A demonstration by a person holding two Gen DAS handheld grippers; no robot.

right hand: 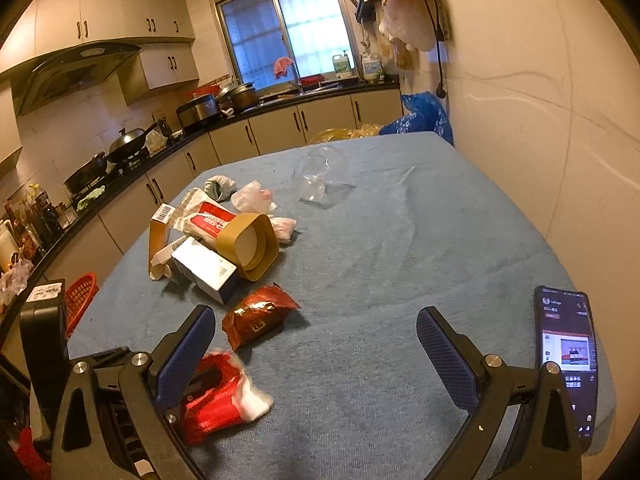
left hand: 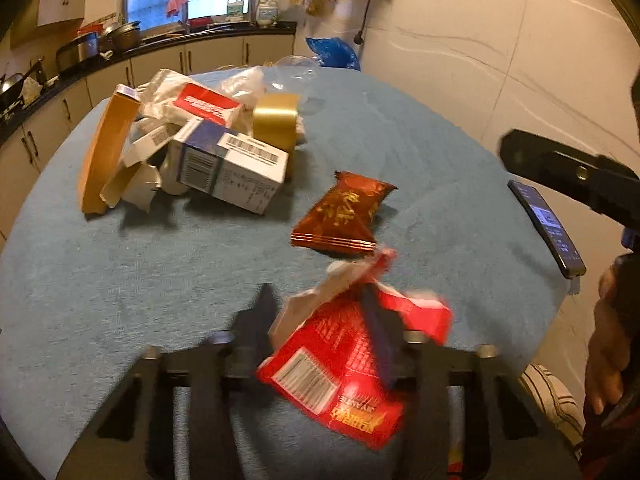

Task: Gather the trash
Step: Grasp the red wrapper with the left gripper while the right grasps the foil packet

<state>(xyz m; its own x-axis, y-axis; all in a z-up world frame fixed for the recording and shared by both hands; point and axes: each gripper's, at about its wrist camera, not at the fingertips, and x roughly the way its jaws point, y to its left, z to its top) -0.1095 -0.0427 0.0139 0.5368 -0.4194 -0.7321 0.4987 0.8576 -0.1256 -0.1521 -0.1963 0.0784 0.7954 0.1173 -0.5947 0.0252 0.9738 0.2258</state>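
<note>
My left gripper (left hand: 320, 304) is shut on a torn red snack wrapper (left hand: 340, 372) and holds it above the near part of the blue-covered table (left hand: 420, 140). The same wrapper shows in the right wrist view (right hand: 220, 396), low on the left. My right gripper (right hand: 316, 344) is open and empty over the table's near edge. A dark red foil packet (left hand: 344, 212) lies in the middle of the table, also in the right wrist view (right hand: 256, 314). Beyond it is a pile: a white and blue box (left hand: 236, 166), a gold container (right hand: 250, 246), a red and white pack (left hand: 200, 106).
A phone (right hand: 566, 360) with its screen lit lies at the table's right edge. Crumpled clear plastic (right hand: 320, 178) lies farther back. A red basket (right hand: 80, 300) stands on the floor to the left. Kitchen counters run along the left and back.
</note>
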